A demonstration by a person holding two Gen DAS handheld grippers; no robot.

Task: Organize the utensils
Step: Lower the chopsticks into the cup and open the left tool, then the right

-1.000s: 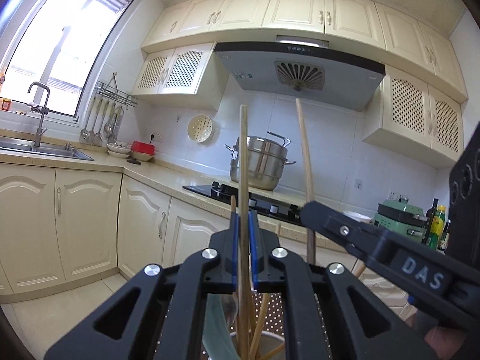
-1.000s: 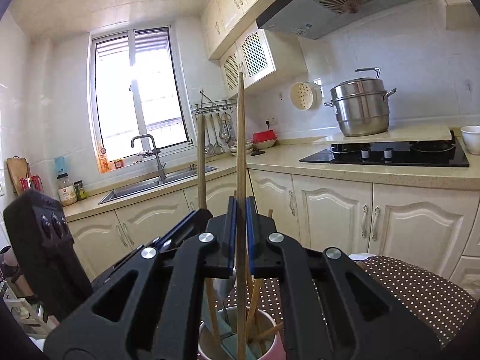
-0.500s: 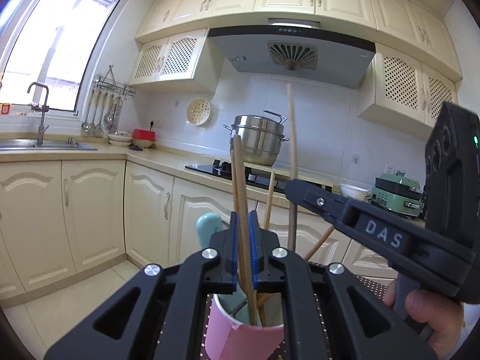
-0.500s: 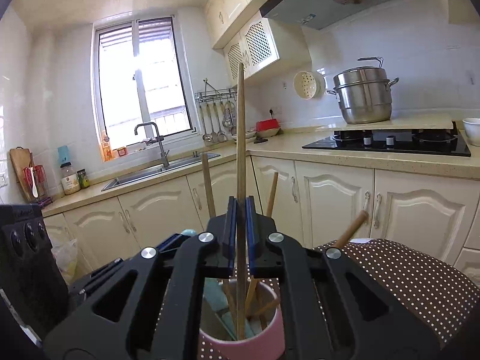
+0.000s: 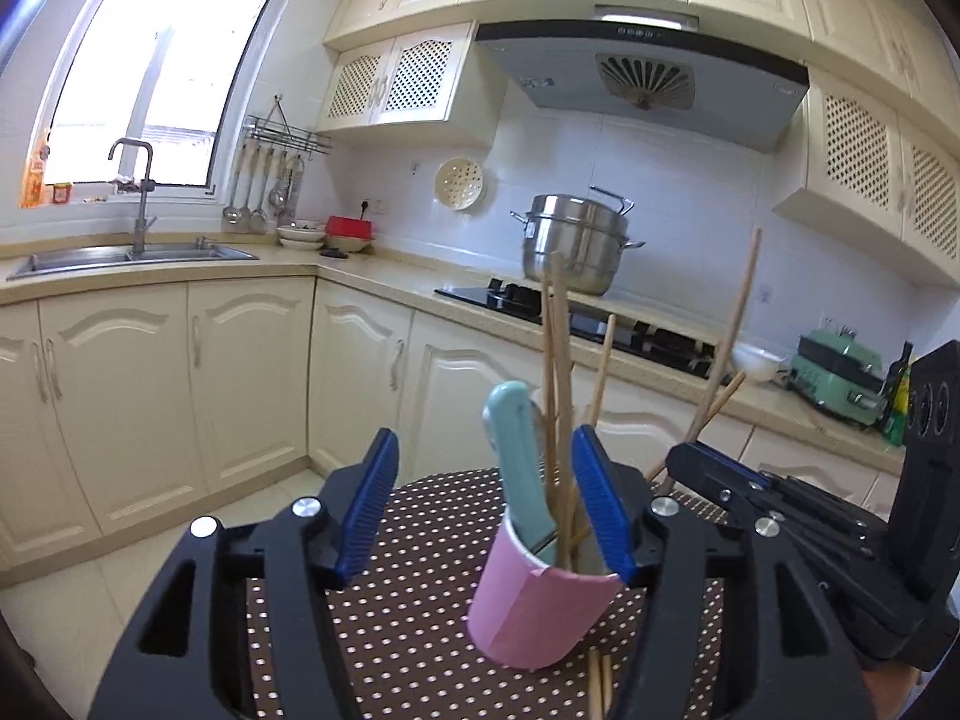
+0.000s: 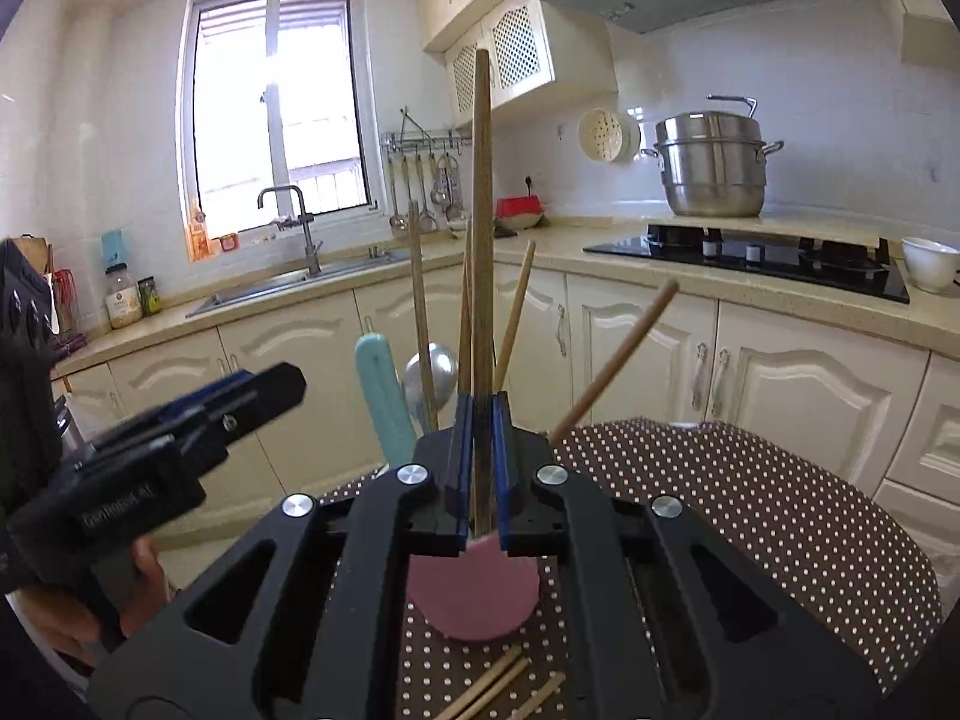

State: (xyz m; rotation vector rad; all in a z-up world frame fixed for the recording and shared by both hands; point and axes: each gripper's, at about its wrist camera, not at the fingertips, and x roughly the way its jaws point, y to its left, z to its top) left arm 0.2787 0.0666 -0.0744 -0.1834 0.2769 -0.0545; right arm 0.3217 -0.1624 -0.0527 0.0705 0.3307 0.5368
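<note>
Chopsticks (image 5: 561,396) stand bundled in a pink cup (image 5: 537,606) on a dotted brown tablecloth (image 5: 414,630), beside a teal handle (image 5: 516,456) that leans out of the cup's left side. The left gripper (image 5: 483,504) has just been opening: its blue pads (image 5: 369,504) now stand spread on either side of the cup's mouth, and the sticks rise free between them, touched by neither pad as far as the left view shows. The right pad sits just beside the cup's rim; whether it brushes it cannot be told.

The right gripper (image 6: 478,468) is pressed together on a single wooden chopstick (image 6: 482,228), pinching it near its lower part so that it stands upright over the cup (image 6: 474,594). Its lower end runs down behind the jaws toward the cup's mouth; whether the tip is already inside is hidden. In the right view a metal spoon (image 6: 429,372) shows next to the teal handle (image 6: 381,396), and several other sticks fan out of the cup, one slanting far to the right.

Loose chopsticks (image 6: 501,690) lie flat on the cloth in front of the cup. A hand (image 6: 102,594) holds the left tool at the left edge of the right view.
</note>
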